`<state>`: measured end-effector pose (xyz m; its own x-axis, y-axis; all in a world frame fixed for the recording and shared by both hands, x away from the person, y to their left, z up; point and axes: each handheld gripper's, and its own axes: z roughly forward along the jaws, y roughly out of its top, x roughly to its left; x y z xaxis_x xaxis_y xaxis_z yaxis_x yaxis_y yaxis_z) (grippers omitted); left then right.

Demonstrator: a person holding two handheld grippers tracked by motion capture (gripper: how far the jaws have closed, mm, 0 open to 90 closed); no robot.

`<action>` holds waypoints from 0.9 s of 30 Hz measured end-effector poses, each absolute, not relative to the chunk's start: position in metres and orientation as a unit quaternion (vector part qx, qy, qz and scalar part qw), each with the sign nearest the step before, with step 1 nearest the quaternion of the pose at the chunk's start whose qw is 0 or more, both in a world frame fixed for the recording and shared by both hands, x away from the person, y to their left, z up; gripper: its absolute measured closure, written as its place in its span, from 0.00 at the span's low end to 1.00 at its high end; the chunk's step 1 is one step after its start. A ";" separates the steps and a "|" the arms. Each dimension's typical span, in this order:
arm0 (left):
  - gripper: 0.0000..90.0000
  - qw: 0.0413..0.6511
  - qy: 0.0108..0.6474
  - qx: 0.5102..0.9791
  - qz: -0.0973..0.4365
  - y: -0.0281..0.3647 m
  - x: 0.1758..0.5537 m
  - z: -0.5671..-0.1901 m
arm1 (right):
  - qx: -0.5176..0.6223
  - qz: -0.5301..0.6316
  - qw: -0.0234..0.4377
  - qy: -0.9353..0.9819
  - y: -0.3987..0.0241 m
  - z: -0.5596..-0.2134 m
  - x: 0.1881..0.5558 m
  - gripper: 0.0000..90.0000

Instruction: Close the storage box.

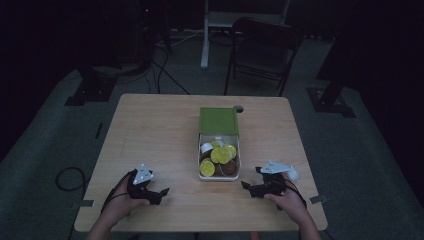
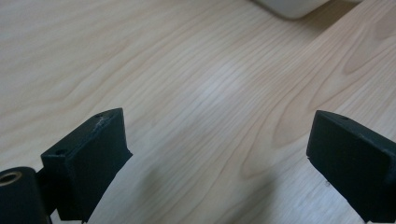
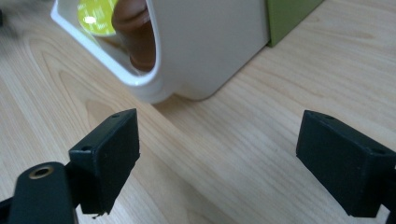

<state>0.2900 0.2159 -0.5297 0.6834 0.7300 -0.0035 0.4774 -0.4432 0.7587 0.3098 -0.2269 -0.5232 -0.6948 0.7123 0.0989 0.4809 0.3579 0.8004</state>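
A white box (image 1: 237, 155) with a green lid part (image 1: 218, 120) sits mid-table, holding several pods with yellow-green tops (image 1: 220, 155) and a brown one (image 1: 229, 168). My left gripper (image 1: 161, 194) rests low on the wooden table (image 1: 150, 130) at front left, jaws wide apart with only bare wood between them (image 2: 219, 154). My right gripper (image 1: 247, 189) sits at front right, open, just short of the box's near corner (image 3: 187, 70); a yellow-topped pod (image 3: 95, 16) and the brown pod (image 3: 135, 28) show inside it.
A small dark hole (image 1: 239, 108) is in the tabletop behind the box. A folding chair (image 1: 262, 50) and a white stand (image 1: 206, 35) are on the floor beyond the table. A cable loop (image 1: 70, 177) lies on the floor at left.
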 end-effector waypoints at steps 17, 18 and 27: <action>0.06 0.426 0.317 0.832 0.161 0.182 0.299 -0.511 | 0.367 0.464 0.134 0.795 -0.221 -0.505 0.316 0.15; 0.06 0.427 0.314 0.832 0.162 0.180 0.299 -0.511 | 0.368 0.466 0.135 0.793 -0.220 -0.504 0.316 0.15; 0.06 0.441 0.292 0.834 0.159 0.161 0.308 -0.505 | 0.360 0.467 0.138 0.796 -0.213 -0.500 0.321 0.15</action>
